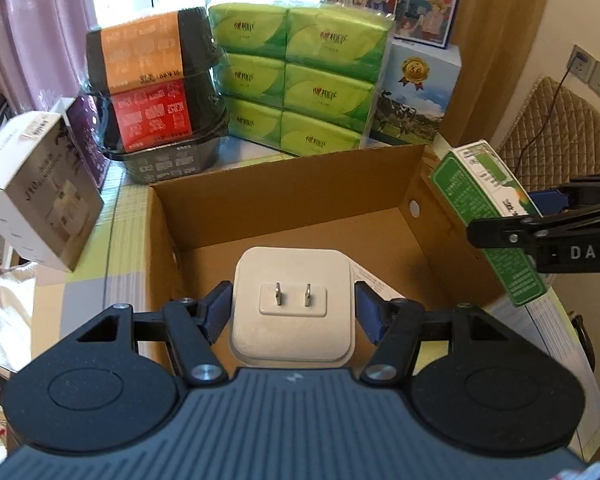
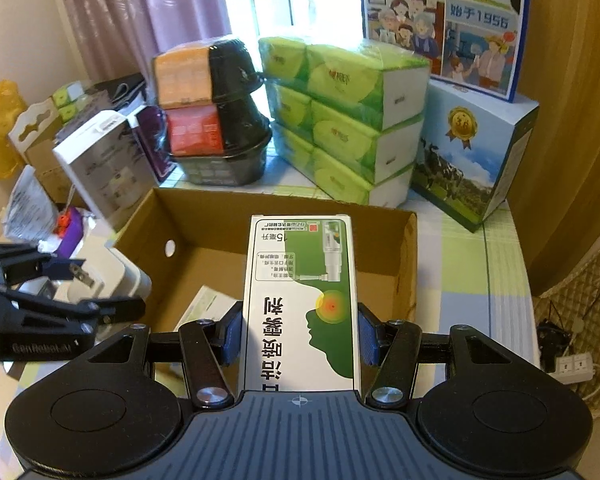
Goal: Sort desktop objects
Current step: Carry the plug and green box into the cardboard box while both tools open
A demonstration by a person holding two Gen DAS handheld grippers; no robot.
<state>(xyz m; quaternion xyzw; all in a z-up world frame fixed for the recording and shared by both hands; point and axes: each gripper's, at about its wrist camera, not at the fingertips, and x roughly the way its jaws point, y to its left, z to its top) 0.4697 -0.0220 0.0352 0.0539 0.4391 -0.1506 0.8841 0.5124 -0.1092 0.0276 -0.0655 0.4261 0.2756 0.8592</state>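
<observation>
We see a checked tablecloth bearing a cardboard box, green tissue packs, milk carton far right.

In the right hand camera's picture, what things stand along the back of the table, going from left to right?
Grey-white box → stacked black food bowls with orange and red sleeves → pack of green tissue packets → blue milk carton with cows and a gold medal.

A shrink-wrapped pack of green tissue packets stands at the far middle of the table; just left of it, stacked black bowls with orange and red sleeves; to its right a blue milk carton box; purple curtains hang far left; wall sockets show at the right.
</observation>
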